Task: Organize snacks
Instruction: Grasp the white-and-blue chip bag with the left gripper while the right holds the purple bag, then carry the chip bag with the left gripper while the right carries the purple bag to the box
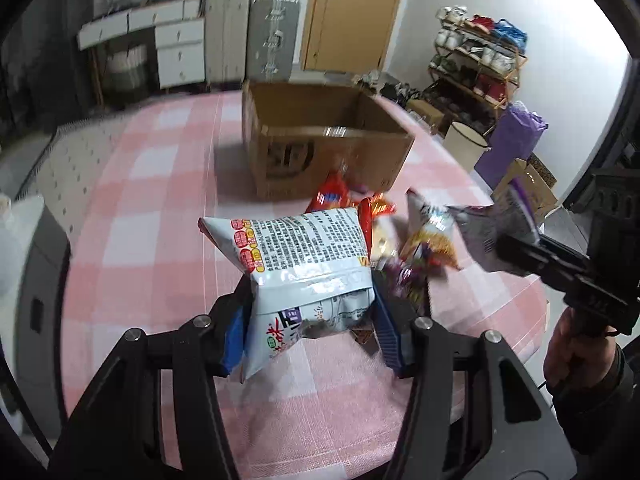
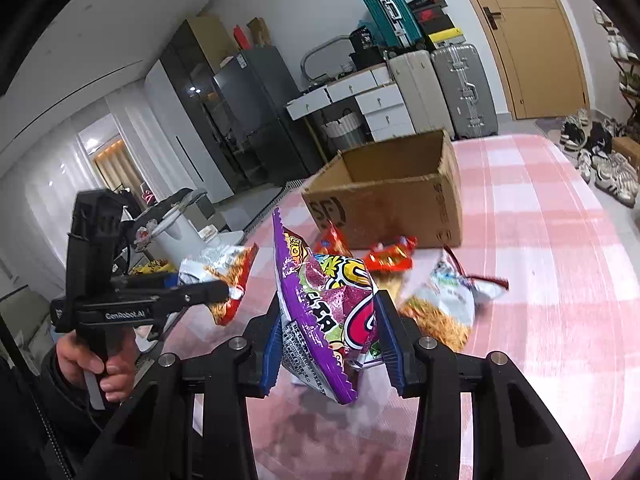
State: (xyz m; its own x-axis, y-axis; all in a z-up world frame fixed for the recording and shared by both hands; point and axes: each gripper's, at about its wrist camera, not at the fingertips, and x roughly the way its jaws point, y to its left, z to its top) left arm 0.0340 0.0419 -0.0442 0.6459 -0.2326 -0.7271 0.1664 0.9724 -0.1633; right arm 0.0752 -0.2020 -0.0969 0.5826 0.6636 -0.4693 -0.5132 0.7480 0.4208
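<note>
My left gripper [image 1: 308, 312] is shut on a pale blue snack bag [image 1: 296, 252] and holds it above the pink checked table [image 1: 160, 200]. It shows from the side in the right wrist view [image 2: 224, 292], holding that bag [image 2: 224, 276]. My right gripper [image 2: 328, 320] is shut on a purple snack bag [image 2: 324, 304], lifted off the table. It shows in the left wrist view [image 1: 504, 248], gripping the same bag [image 1: 488, 220]. An open cardboard box [image 1: 320, 140] stands behind the snacks, also in the right wrist view [image 2: 392, 196].
Red snack packets [image 1: 340, 196] and a noodle-print bag [image 1: 432, 236] lie between me and the box; they also show in the right wrist view [image 2: 392, 256], [image 2: 444, 300]. Suitcases [image 2: 440, 88], a door and a shoe rack [image 1: 476, 64] stand beyond the table.
</note>
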